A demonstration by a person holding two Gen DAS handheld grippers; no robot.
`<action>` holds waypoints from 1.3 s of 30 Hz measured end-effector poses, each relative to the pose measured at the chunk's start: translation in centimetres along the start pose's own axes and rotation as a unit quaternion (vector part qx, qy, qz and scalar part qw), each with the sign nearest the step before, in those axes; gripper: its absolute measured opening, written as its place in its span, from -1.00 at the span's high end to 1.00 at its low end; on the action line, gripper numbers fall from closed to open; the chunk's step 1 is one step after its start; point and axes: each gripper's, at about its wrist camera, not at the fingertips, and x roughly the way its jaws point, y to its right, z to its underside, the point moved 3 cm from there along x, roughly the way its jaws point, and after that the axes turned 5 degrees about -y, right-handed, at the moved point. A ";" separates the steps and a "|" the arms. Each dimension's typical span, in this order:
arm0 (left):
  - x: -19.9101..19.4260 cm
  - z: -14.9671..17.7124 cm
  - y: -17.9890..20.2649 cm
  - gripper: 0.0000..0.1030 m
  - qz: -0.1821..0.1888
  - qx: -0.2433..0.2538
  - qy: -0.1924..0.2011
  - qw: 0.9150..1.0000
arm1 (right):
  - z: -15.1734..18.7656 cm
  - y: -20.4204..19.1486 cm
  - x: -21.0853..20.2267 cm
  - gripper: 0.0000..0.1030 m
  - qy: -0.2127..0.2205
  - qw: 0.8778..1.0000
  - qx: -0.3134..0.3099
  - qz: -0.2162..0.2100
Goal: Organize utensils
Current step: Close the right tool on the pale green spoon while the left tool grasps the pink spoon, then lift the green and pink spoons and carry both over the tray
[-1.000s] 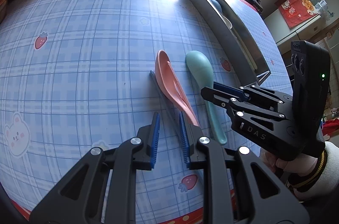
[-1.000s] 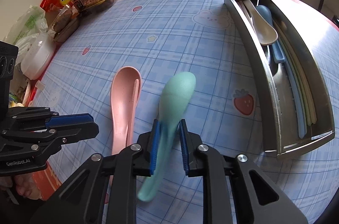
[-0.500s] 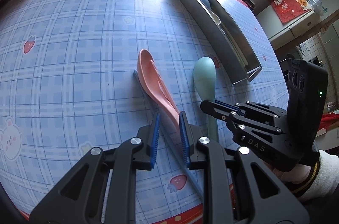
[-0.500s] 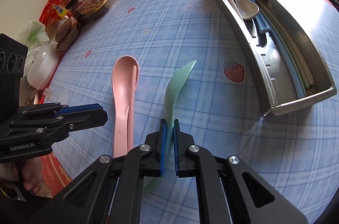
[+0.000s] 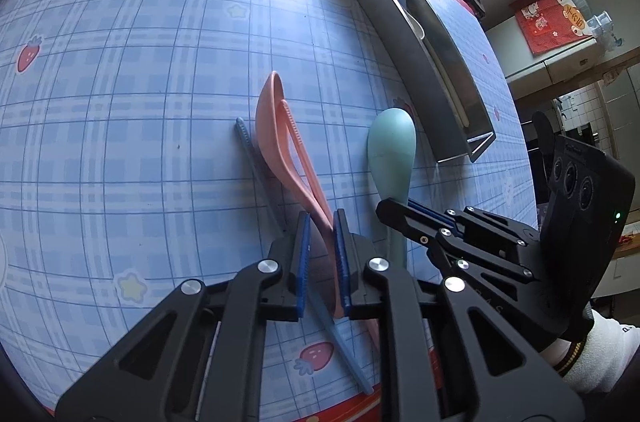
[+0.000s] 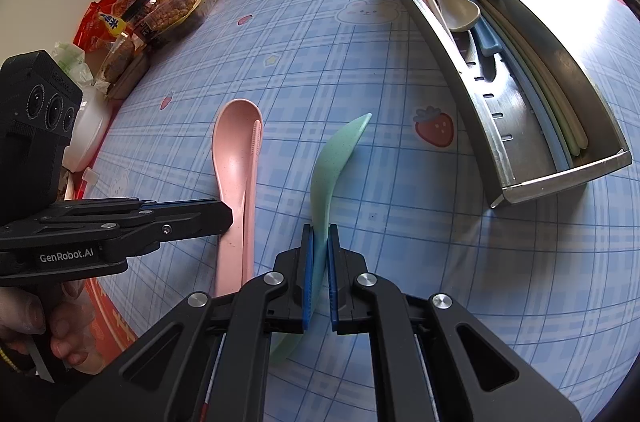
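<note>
My left gripper (image 5: pixel 321 222) is shut on the handle of the pink spoon (image 5: pixel 276 130), with a pink chopstick lying in the spoon. The pink spoon also shows in the right wrist view (image 6: pixel 236 150). My right gripper (image 6: pixel 319 236) is shut on the green spoon (image 6: pixel 332 158), which is turned on edge and held just above the table. The green spoon shows in the left wrist view (image 5: pixel 392 150) too. A steel utensil tray (image 6: pixel 476 102) at the right holds spoons and chopsticks.
A blue chopstick (image 5: pixel 256 166) lies on the checked tablecloth beside the pink spoon. Snack bags and food boxes (image 6: pixel 160 10) crowd the far left edge. The table's red front edge is close under both grippers.
My left gripper moved forward and closed on the pink spoon's handle. My right gripper closed on the green spoon and turned it on edge, lifting it slightly.
</note>
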 end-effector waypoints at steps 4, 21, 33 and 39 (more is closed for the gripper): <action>0.4 -0.2 0.6 0.69 -0.008 0.011 -0.004 1.000 | 0.0 -0.1 -0.1 0.87 0.001 1.000 -0.003 0.002; 2.1 0.9 1.8 0.65 -0.025 0.017 -0.025 0.999 | 0.1 -0.9 0.0 0.85 0.012 0.999 -0.028 0.023; 1.5 1.3 1.2 0.79 -0.020 0.023 -0.006 1.000 | 0.3 -0.6 -0.1 0.85 0.013 0.999 -0.028 0.015; -0.4 1.5 1.2 0.79 -0.016 0.033 0.015 0.999 | 0.7 -0.3 -0.4 0.87 0.006 1.000 -0.016 0.012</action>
